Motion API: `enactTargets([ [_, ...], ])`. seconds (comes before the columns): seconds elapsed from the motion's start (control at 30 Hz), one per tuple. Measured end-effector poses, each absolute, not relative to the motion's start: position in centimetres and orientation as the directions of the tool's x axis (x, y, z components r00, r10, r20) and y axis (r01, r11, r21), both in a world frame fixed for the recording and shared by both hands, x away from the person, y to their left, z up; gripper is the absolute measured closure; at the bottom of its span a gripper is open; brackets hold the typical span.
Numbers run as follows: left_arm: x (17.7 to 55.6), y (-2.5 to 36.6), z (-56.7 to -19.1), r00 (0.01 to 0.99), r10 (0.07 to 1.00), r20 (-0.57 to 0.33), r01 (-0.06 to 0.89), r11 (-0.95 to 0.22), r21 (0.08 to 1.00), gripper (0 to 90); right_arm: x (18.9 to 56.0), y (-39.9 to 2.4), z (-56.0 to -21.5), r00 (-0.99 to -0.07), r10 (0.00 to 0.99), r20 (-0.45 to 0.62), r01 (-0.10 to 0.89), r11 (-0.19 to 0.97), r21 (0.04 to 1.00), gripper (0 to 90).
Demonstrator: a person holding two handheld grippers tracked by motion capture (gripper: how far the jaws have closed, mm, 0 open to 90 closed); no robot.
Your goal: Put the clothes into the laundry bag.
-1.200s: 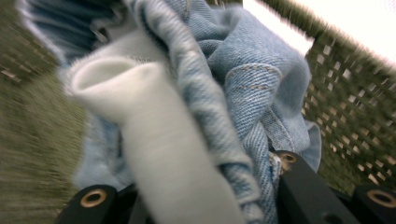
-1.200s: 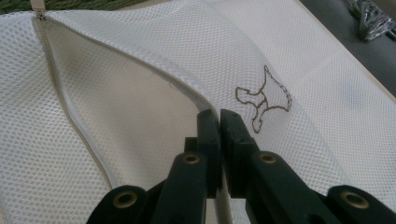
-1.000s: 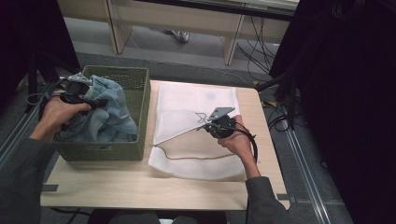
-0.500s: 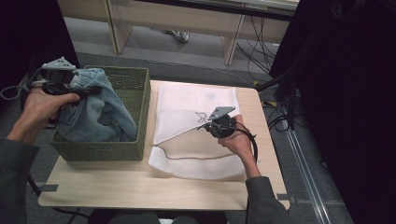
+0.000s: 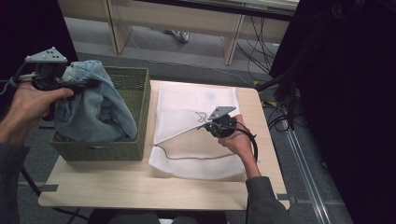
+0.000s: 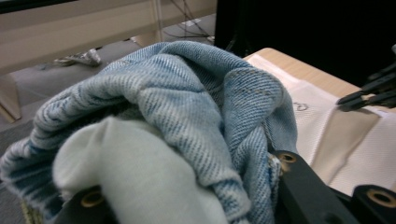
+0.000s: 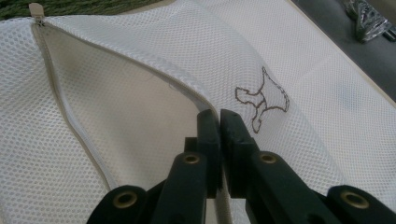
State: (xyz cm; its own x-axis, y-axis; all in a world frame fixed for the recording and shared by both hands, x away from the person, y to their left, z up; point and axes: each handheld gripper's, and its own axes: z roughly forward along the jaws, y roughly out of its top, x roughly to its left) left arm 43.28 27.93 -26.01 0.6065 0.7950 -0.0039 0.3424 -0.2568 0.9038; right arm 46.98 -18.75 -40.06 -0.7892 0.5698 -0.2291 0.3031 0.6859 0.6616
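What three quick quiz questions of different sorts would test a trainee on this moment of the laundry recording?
1. True or false: the right gripper is pinching the top layer of the white mesh laundry bag at its open zipper edge.
2. What does the left gripper hold? A) a towel B) a denim garment C) a zipper pull
3. Fill in: the garment hangs partly over the green woven ____.

Key: 1 true; 2 B; 3 basket.
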Motion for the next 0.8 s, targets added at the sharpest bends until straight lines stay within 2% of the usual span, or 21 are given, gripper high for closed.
enactTargets([
  [0.17,42.1,27.5,-23.9,0.639,0.770,0.009,0.292,-0.252,0.923,73.2,47.0,-18.7,-40.1,-0.789,0.570,-0.229,0.303,0.685,0.662,87.5],
  [0.2,41.9,27.4,-23.4,0.649,0.760,0.037,0.252,-0.260,0.932,73.2,47.0,-18.7,-40.1,-0.789,0.571,-0.228,0.304,0.685,0.661,87.5],
  [0.23,41.4,27.2,-23.1,0.648,0.761,0.023,0.265,-0.254,0.930,73.2,46.9,-18.7,-40.1,-0.788,0.575,-0.222,0.313,0.684,0.659,87.5],
  [0.67,37.7,23.3,-18.7,0.745,0.664,0.062,0.151,-0.259,0.954,73.2,46.9,-18.8,-40.0,-0.786,0.576,-0.222,0.313,0.682,0.661,87.5],
  [0.73,37.0,22.6,-18.0,0.770,0.634,0.064,0.131,-0.255,0.958,73.2,47.1,-18.9,-39.9,-0.790,0.558,-0.253,0.277,0.694,0.664,87.5],
  [0.8,36.3,21.8,-17.4,0.782,0.618,0.079,0.109,-0.261,0.959,73.2,47.0,-18.9,-40.0,-0.782,0.578,-0.232,0.304,0.680,0.667,87.6],
])
